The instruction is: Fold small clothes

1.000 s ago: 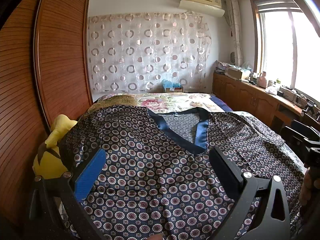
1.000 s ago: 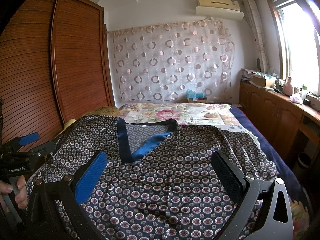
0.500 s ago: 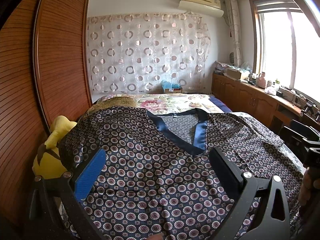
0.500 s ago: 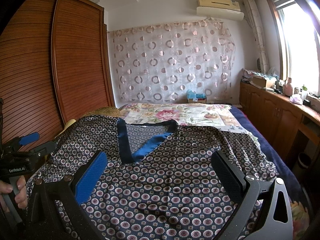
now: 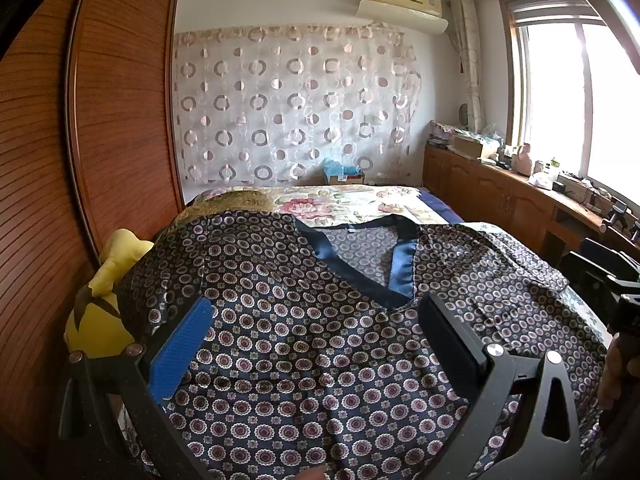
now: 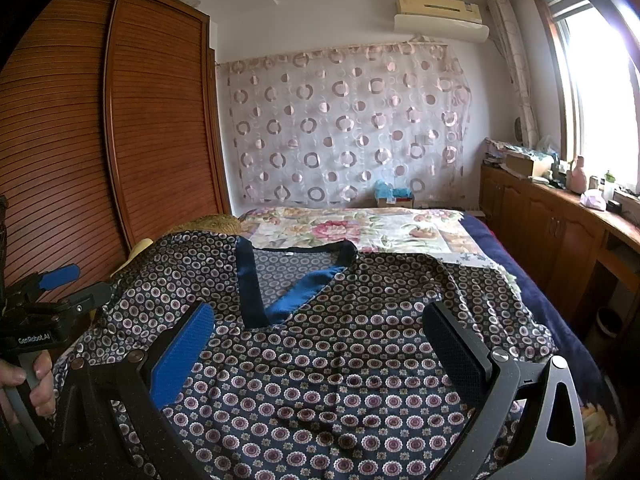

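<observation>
Lowest in the left wrist frame, the left claw point(image 5: 316, 332) has its fingers spread wide and grips nothing; patterned cloth fills the gap between them. The right claw point(image 6: 318, 338) in its own frame is the same, fingers wide apart over the cloth and holding nothing. Both seem poised at the near hem, which looks like the pause before a first pinch, so the fold has not begun.

The shirt point(image 5: 320, 340) lies face up on the bed point(image 6: 360, 228), filling the lower half of each frame, its blue V collar point(image 6: 276, 292) pointing toward the cameras. It is spread flat, probably so sleeves and sides can be turned inward. Shallow wrinkles run across the middle.

At lower left of the right wrist frame a hand point(image 6: 24, 384) grips the handle of the left tool. At the right edge of the left wrist frame the other tool and a hand show partly.

The shirt's left sleeve drapes at the bed's edge beside a yellow toy point(image 5: 104, 300), close to the wardrobe point(image 5: 120, 120), so room is tight on that side. The right sleeve point(image 6: 492, 292) lies near the bed's other edge, above a navy sheet point(image 6: 540, 280); there seems more room there, toward the cabinets point(image 6: 540, 216).

Beyond the collar, in mid-frame, floral bedding lies bare, free space for sliding the shirt up. The curtain point(image 5: 292, 104) hangs farthest off.
</observation>
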Motion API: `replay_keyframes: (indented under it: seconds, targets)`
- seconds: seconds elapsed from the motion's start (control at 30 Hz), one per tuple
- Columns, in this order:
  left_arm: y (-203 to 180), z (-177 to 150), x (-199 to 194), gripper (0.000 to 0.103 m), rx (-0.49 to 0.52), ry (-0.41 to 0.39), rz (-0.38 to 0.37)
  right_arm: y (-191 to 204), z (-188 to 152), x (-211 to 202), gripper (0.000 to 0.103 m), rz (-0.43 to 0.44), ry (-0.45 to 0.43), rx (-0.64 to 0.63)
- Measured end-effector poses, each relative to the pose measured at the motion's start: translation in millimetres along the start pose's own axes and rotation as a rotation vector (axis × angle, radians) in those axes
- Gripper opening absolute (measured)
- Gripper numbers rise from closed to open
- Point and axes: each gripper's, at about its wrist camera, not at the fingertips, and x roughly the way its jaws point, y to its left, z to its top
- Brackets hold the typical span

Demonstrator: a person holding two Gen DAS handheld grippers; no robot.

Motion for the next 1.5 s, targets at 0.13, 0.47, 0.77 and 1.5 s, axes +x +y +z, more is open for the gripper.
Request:
replay_keyframes:
  seconds: [0.13, 0.47, 0.77, 1.5]
  targets:
    - [16, -3, 7, 0.103, -0.001, 0.023, -0.008, 3, 0, 4, 0.103, 0.014, 0.008, -0.008]
    - [81, -18, 33, 0.103, -0.023, 0.113, 0.044, 7, -10, 27, 0.103, 0.079, 0.074, -0.034]
    - [135, -27, 43, 0.095, -0.094, 0.161, 0.102, 4, -10, 41, 0.103, 0.103, 0.128, -0.051]
    - [177, -26, 93, 0.008, -0.162, 0.302, 0.003, 31, -9, 80, 0.103, 0.168, 0.200, -0.160]
